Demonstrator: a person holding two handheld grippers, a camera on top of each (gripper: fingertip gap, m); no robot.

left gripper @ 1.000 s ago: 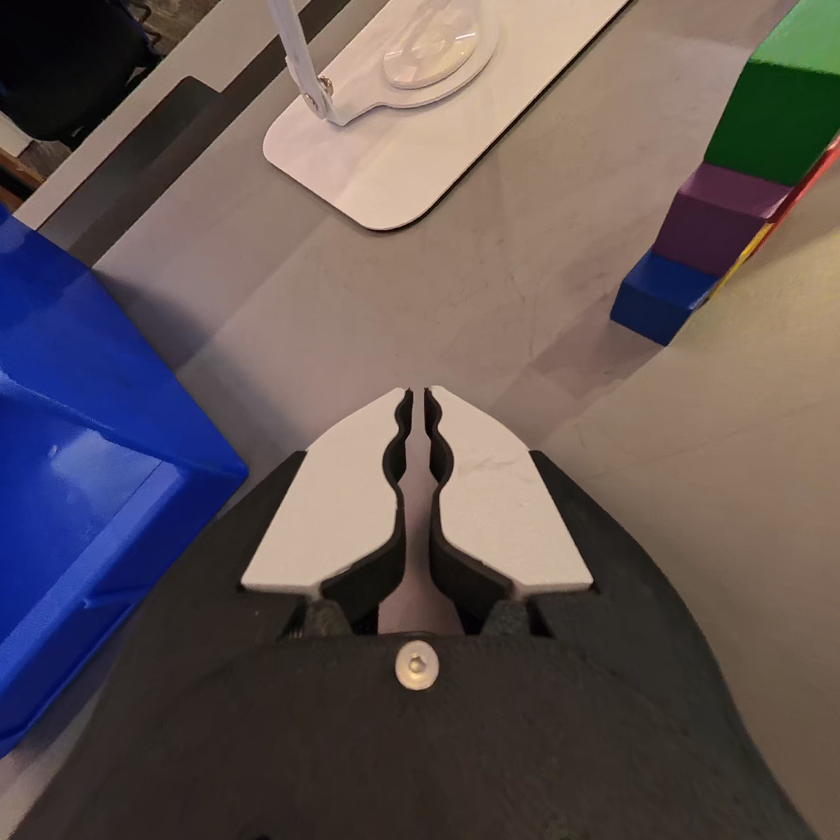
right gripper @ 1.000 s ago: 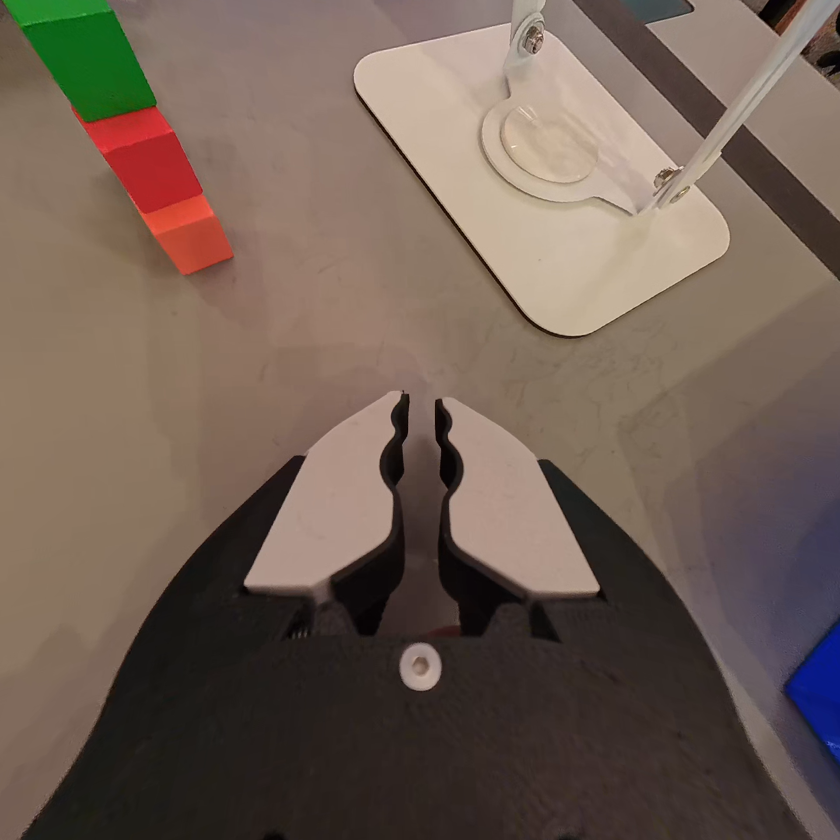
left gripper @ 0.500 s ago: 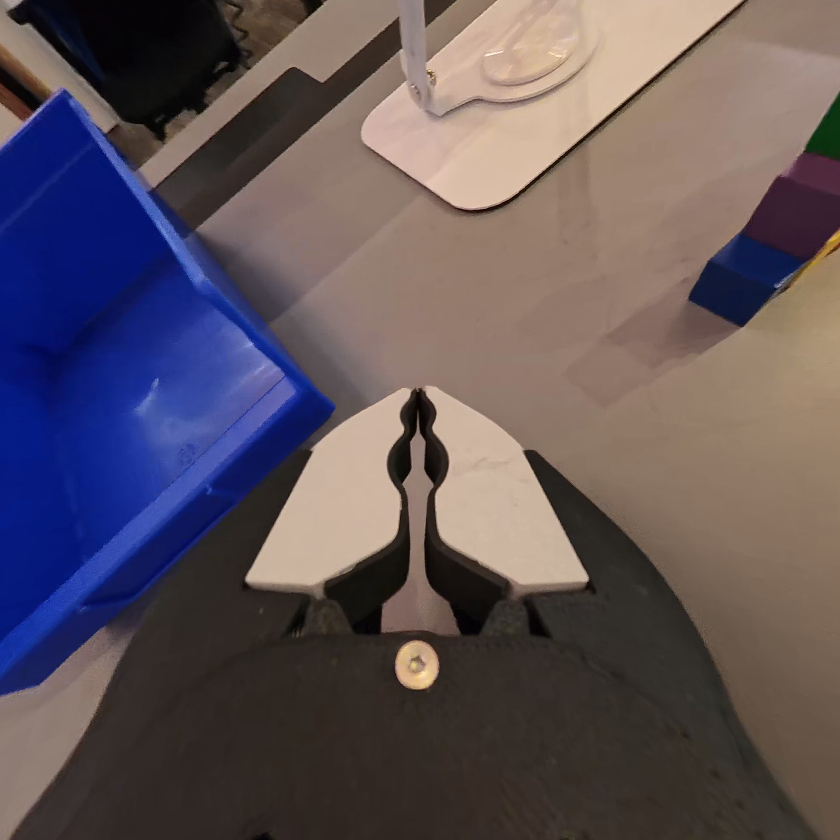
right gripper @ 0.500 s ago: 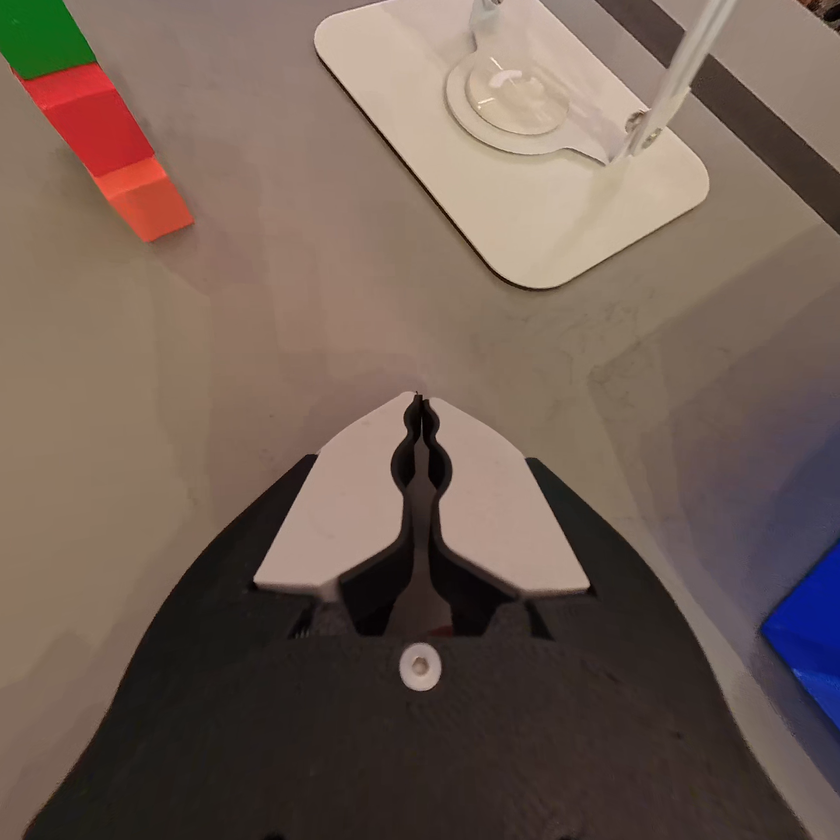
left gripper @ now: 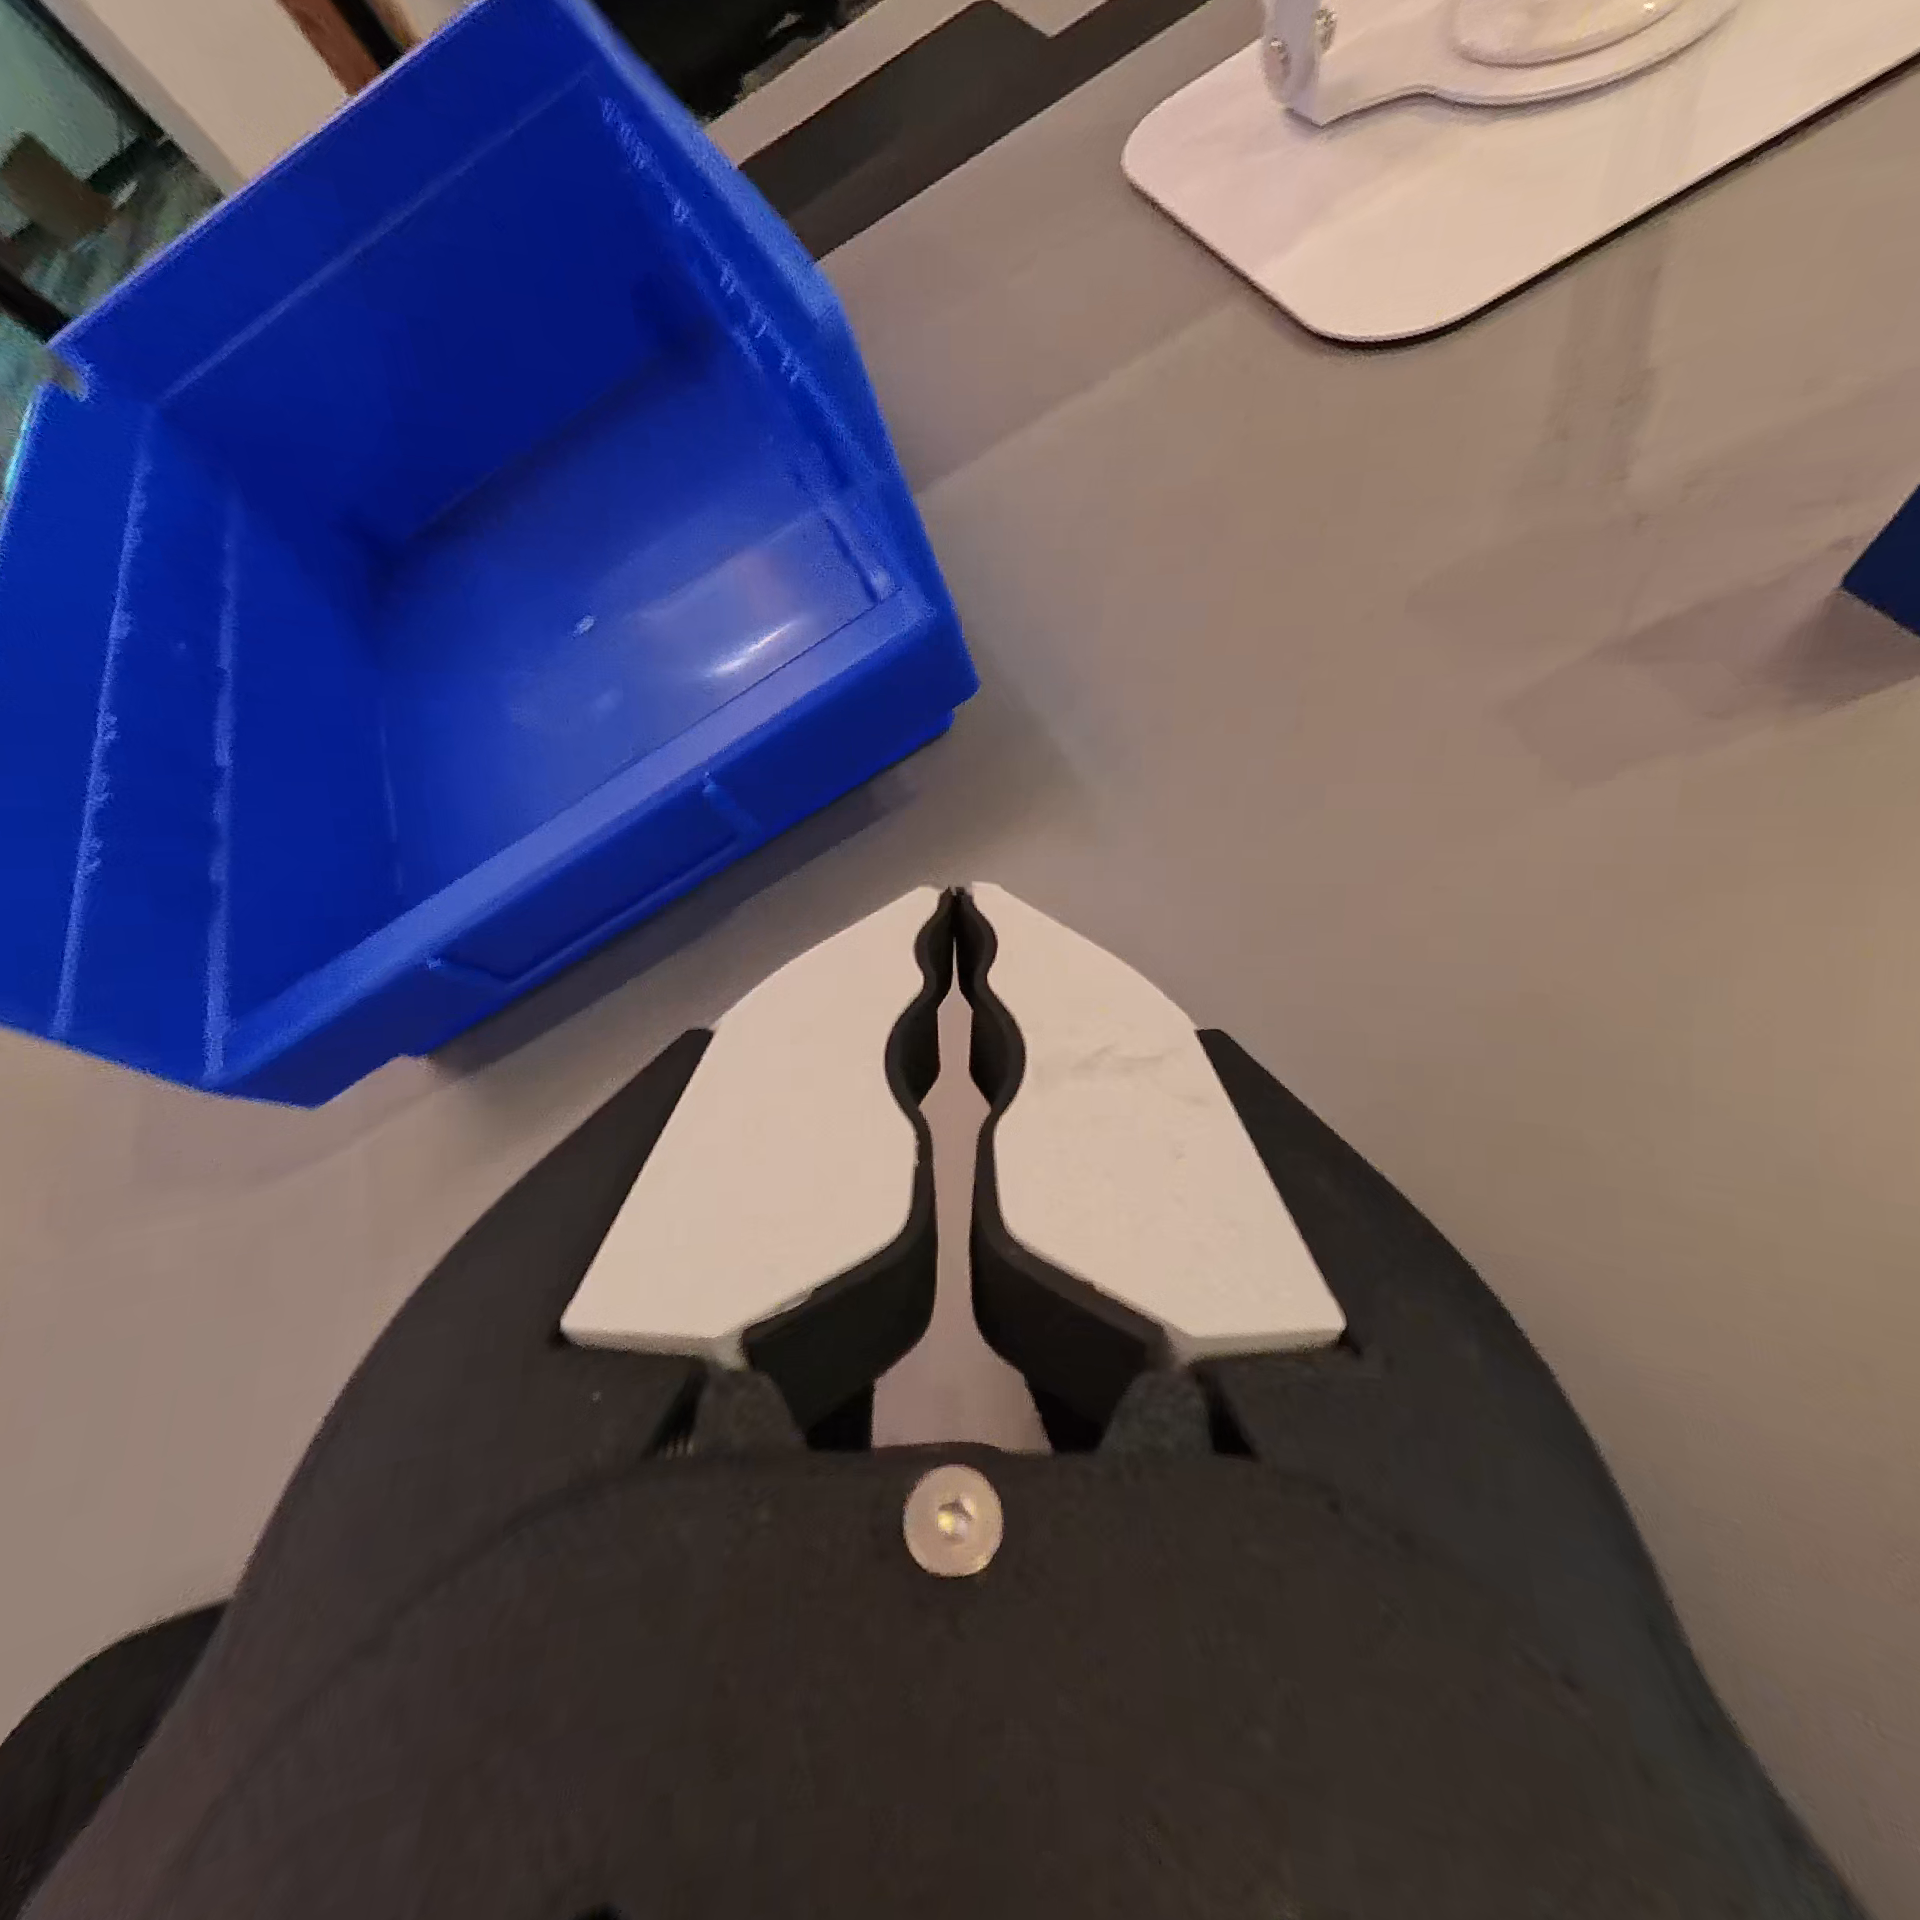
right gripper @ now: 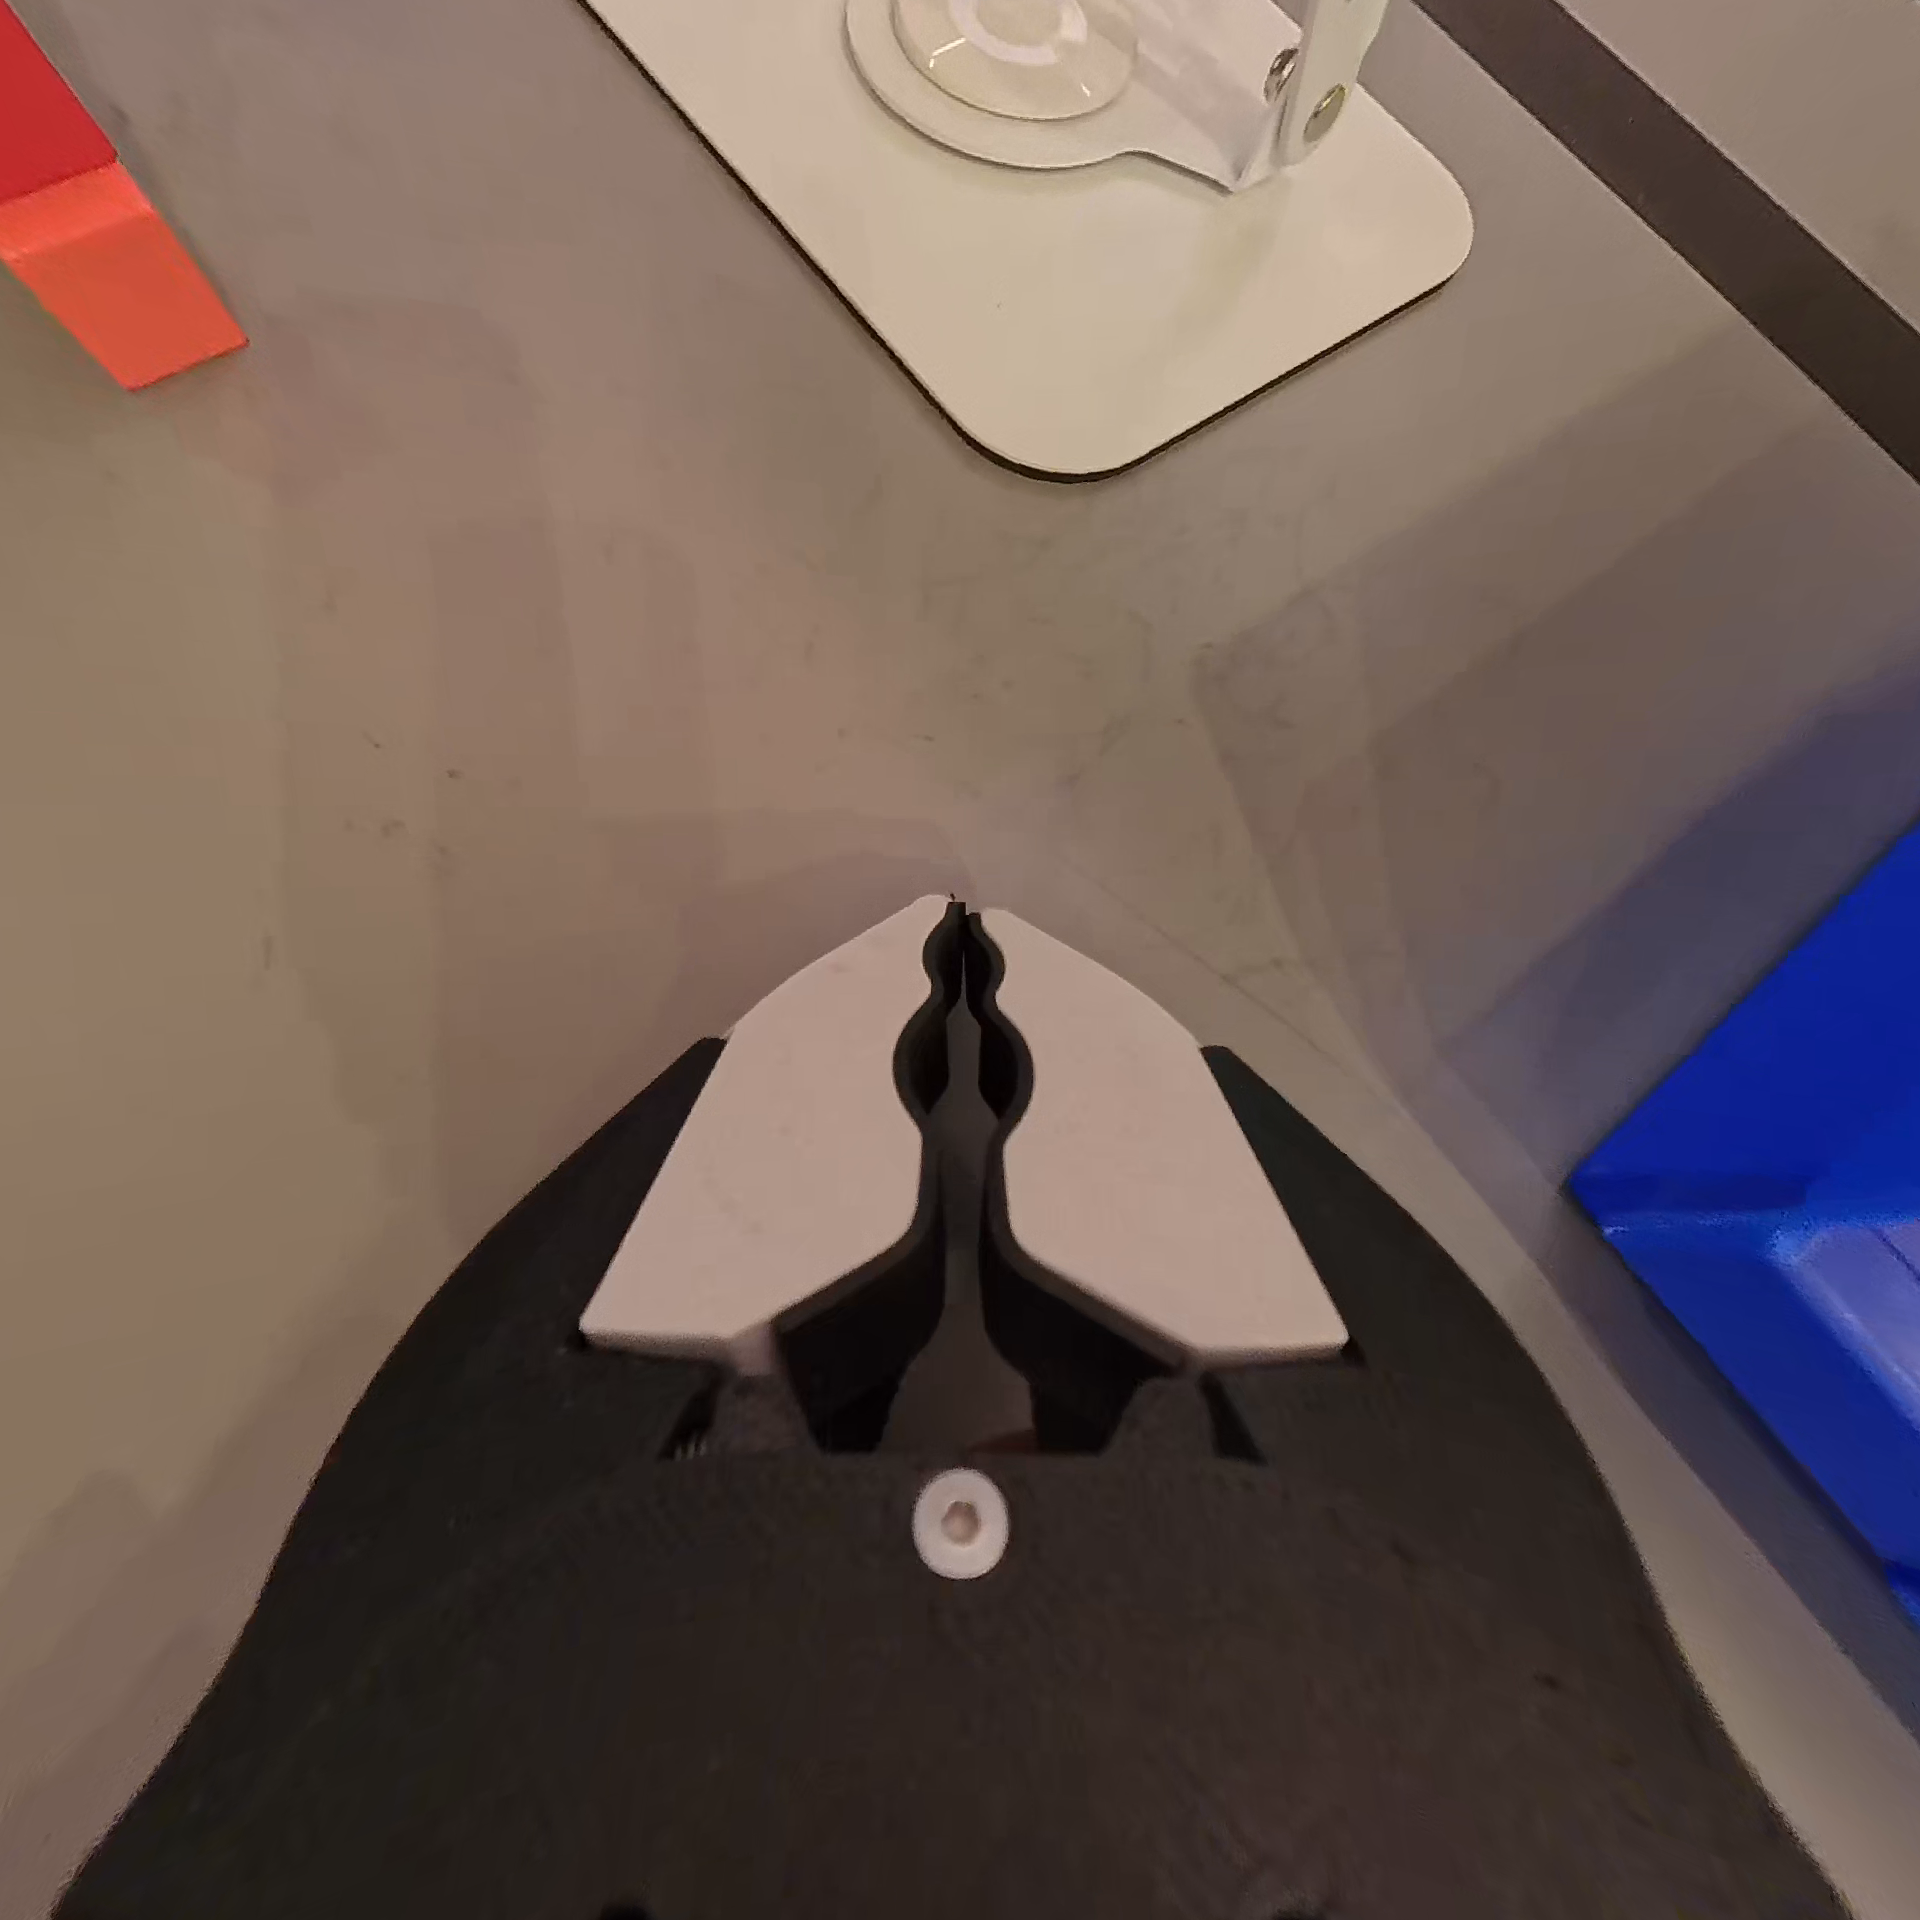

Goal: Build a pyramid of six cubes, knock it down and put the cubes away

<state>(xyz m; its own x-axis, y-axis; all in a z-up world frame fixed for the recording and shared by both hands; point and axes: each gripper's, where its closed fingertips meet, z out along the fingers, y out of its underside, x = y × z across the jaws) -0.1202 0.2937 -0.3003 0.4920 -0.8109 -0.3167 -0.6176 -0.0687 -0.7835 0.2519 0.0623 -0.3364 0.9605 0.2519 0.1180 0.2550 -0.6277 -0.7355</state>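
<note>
My left gripper (left gripper: 954, 891) is shut with nothing between its pads, above the grey table near the front corner of a blue bin (left gripper: 436, 582) that holds nothing I can see. A blue cube (left gripper: 1886, 582) shows only as a corner at the right edge. My right gripper (right gripper: 958, 910) is shut with nothing between its pads, above bare table. An orange cube (right gripper: 125, 301) with a red cube (right gripper: 42, 125) on it stands at the far left of the right wrist view. The rest of the pyramid is out of frame.
A white stand base (left gripper: 1507, 177) with a clear disc lies at the far side; it also shows in the right wrist view (right gripper: 1091, 260). A second blue bin (right gripper: 1787, 1278) sits at the right edge. A dark strip (right gripper: 1714, 239) runs along the table's back. Tip to tip, the grippers are about 45 centimetres apart. To reach the blue cube (left gripper: 1886, 582) in a straight line is about 20 centimetres for my left fingers, about 25 centimetres for my right.
Both grippers closed fully on air. Both pulled back from the pyramid: the left swung towards the blue bin, the right towards the other bin, and the cubes slid out to the frame edges.
</note>
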